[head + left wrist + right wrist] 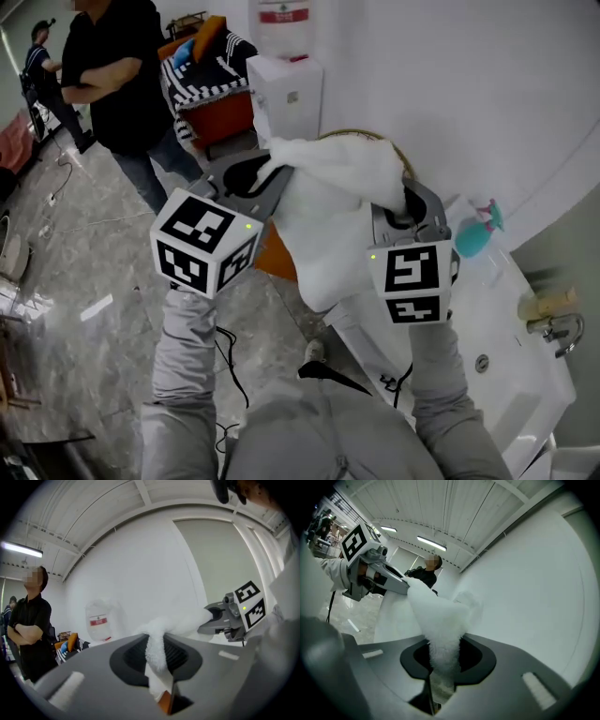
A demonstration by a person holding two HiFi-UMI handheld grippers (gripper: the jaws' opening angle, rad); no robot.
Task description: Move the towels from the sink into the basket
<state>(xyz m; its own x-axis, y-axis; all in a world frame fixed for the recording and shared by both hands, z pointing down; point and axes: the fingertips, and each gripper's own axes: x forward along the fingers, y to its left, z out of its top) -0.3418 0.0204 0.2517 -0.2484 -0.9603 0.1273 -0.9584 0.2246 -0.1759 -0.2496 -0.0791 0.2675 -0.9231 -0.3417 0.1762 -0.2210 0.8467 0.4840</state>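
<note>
While each corner is pinched separately, the left gripper (265,169) and the right gripper (409,204) carry the white towel (328,220) spread between them. Both pairs of jaws are clamped on its cloth, probably so it hangs clear and drops in flat. A person (114,75) stands at upper left. The basket (401,155) rim peeks out behind the towel, which hides its opening. A teal spray bottle (476,232) sits by the sink (511,380) at lower right.
</note>
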